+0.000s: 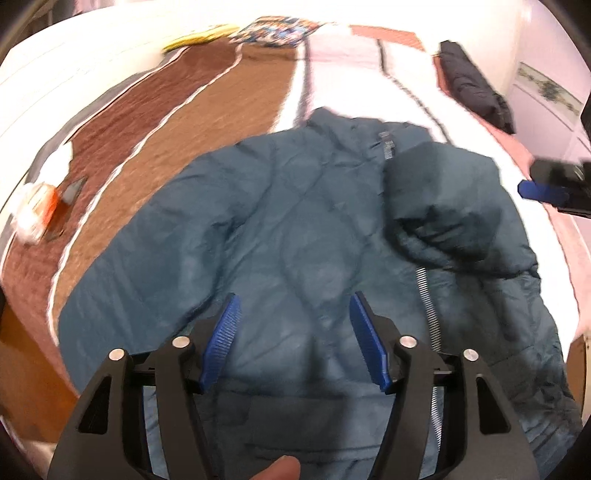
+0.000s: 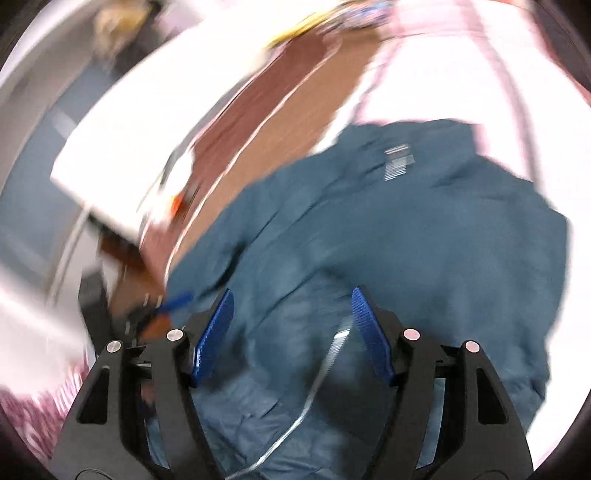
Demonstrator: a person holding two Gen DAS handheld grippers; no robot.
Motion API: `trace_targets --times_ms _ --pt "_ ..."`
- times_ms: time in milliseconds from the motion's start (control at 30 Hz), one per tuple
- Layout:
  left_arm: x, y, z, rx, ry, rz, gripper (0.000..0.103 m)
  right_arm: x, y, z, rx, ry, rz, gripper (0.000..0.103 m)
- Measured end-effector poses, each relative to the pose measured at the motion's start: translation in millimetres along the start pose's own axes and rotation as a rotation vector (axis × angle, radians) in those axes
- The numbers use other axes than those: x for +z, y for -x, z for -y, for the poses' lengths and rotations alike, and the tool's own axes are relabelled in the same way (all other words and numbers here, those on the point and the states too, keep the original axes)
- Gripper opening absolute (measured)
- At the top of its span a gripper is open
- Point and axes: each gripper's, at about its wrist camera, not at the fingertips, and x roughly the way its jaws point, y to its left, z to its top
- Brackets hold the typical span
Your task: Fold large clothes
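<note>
A teal quilted jacket (image 1: 295,229) lies spread on the bed, with its right sleeve (image 1: 439,199) folded in over the front and a silver zipper (image 1: 428,306) running down. My left gripper (image 1: 293,306) is open and empty above the jacket's lower middle. My right gripper (image 2: 291,301) is open and empty above the same jacket (image 2: 406,229). It also shows at the right edge of the left wrist view (image 1: 543,190). The right wrist view is blurred by motion.
The bed has a brown, white and pink striped cover (image 1: 177,122). A dark folded garment (image 1: 469,85) lies at the far right. A white and orange object (image 1: 35,206) lies at the bed's left edge. A colourful item (image 1: 277,31) lies at the far end.
</note>
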Motion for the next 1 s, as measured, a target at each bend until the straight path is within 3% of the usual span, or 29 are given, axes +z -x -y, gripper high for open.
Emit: trace_targets --times_ms 67,133,233,433,500,667,733,867,1000 --pt "5 -1 19 -0.038 -0.052 0.018 0.063 6 8 33 -0.097 -0.106 0.051 0.065" --pt "9 -1 40 -0.077 -0.115 0.037 0.064 9 5 54 -0.171 -0.184 0.061 0.054" --pt "12 -1 68 -0.102 -0.208 0.061 0.064 13 -10 80 -0.174 -0.308 0.051 0.052" --pt "6 1 75 -0.145 -0.245 0.071 0.064 40 -66 79 -0.05 -0.415 -0.073 0.052" --pt "5 -1 70 -0.13 -0.231 0.079 0.064 58 -79 51 -0.014 -0.352 -0.082 0.053" --pt "6 -5 49 -0.082 -0.168 0.081 0.065 103 -90 -30 0.249 -0.198 -0.106 0.053" --pt "8 -6 41 -0.074 -0.138 0.082 0.065 108 -79 -45 0.26 -0.147 -0.08 0.053" --pt "14 -9 28 -0.06 -0.102 0.092 0.067 95 -55 -44 0.169 -0.087 -0.019 0.053" --pt "24 -20 2 -0.059 0.0 0.083 0.069 41 -30 -20 -0.134 -0.005 0.052 0.053"
